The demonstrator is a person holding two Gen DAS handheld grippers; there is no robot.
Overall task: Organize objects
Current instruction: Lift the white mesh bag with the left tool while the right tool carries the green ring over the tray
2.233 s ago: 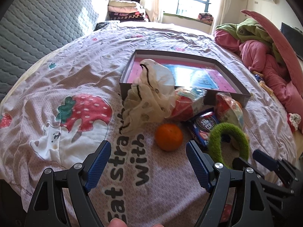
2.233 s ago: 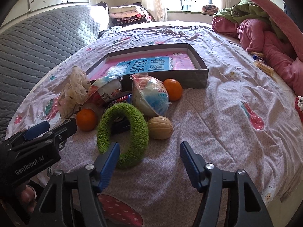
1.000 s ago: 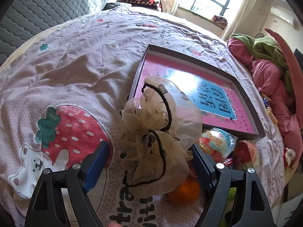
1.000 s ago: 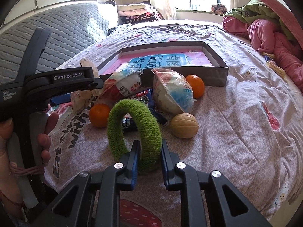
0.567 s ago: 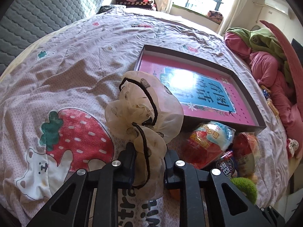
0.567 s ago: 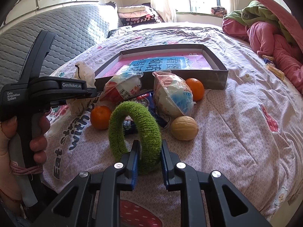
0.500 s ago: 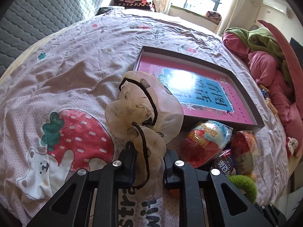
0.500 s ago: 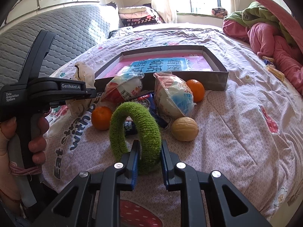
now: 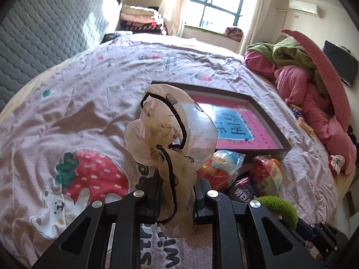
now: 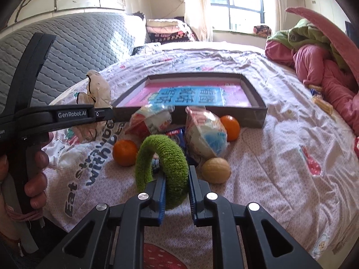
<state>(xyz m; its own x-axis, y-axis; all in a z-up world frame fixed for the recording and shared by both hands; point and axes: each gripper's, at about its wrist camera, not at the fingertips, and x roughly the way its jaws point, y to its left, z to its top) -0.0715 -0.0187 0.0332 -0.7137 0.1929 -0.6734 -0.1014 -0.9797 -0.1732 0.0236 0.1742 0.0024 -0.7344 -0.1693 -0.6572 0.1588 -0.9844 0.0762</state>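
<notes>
A sheer cream scrunchie [image 9: 170, 134] with black trim is pinched between the closed fingers of the left gripper [image 9: 176, 192], held up off the bed [image 9: 74, 103] just in front of the shallow dark box [image 10: 258, 112] with a pink and blue bottom. The right gripper [image 10: 177, 190] has its fingers clamped on a fuzzy green scrunchie [image 10: 162, 157], which stands upright on the bedspread. Beside it lie two oranges [image 10: 124, 152], a walnut [image 10: 216, 170] and wrapped snack packets [image 10: 205, 134], all outside the box.
</notes>
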